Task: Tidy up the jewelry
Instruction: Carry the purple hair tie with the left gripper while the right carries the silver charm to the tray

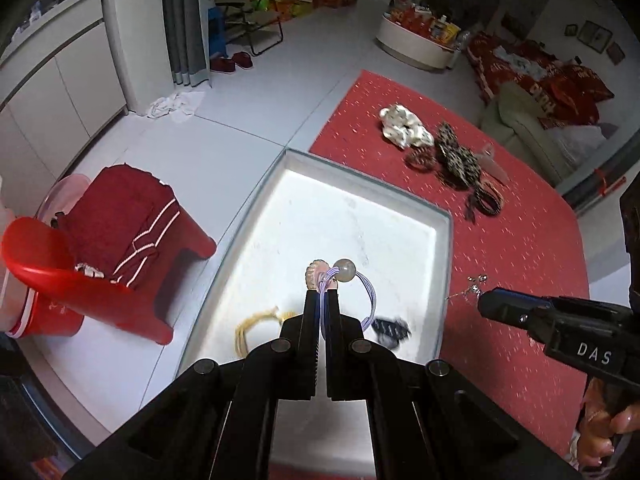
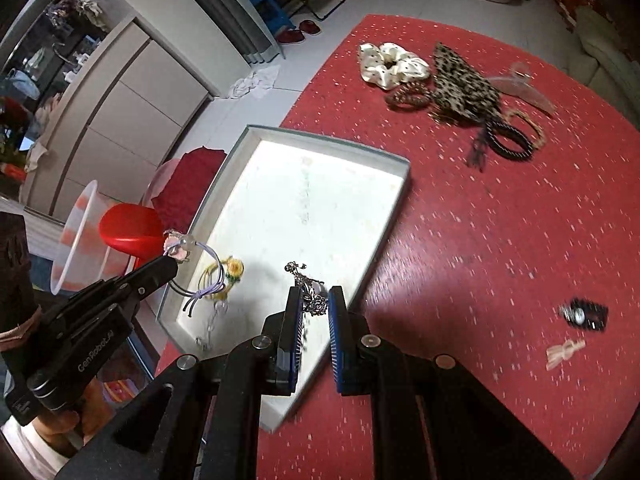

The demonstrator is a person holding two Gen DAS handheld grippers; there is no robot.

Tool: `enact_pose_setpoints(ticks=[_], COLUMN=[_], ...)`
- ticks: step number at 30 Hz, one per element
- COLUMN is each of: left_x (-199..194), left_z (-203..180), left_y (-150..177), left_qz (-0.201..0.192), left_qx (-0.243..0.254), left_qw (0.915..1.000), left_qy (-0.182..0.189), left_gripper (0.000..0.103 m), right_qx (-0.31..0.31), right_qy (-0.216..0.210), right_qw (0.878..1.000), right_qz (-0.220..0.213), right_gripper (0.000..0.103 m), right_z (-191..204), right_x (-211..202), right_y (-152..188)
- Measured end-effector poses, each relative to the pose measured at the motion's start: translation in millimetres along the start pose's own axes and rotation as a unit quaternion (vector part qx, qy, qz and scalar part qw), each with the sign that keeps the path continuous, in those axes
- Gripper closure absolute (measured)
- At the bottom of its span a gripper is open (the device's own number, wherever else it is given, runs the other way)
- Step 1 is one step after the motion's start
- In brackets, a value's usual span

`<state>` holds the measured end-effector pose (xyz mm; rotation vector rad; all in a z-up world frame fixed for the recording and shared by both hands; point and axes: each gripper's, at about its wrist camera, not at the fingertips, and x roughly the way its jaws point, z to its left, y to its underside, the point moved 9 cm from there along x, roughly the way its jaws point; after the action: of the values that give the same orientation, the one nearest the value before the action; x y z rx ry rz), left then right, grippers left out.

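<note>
Clamping a purple hair tie (image 1: 347, 280), left hand-held gripper (image 1: 323, 296); right (image 2: 314, 300) pinches silver chain (image 2: 308, 286).

Red plastic stool (image 1: 132, 280) carrying folded dark-red garment (image 1: 120, 220) stands beside desk. White cloth (image 1: 176, 105) lies on tiled floor. Red slippers (image 1: 230, 63) near blue stool (image 2: 270, 10).

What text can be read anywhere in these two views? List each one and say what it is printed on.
"DAS": white letters on the body of the right gripper, seen from the left wrist view.
"GenRobot.AI": on the body of the left gripper, seen from the right wrist view; the last letters are blurred.
Snack packets on the far round table: print too small to read.
</note>
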<state>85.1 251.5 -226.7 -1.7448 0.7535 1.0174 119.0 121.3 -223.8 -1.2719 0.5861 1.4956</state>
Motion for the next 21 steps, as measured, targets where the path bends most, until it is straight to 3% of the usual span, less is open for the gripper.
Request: enact_pose_setpoints(ticks=[8, 21], left_x=[42.1, 92.4], left_z=[4.9, 12.6], left_y=[-22.3, -24.3], left_qz=[-0.004, 0.005], left_qx=[0.009, 0.020], left_qw=[0.9999, 0.9988], left_qy=[-0.009, -0.044], left_gripper=[0.100, 0.099], right_qx=[0.004, 0.010], right_qy=[-0.004, 0.014], right_qw=[1.000, 1.000], right_qz=[-0.005, -0.007], right_gripper=[0.089, 0.089], right_z=[-3.2, -16.2], right_x=[35.2, 84.4], right_y=[-32.0, -60.2])
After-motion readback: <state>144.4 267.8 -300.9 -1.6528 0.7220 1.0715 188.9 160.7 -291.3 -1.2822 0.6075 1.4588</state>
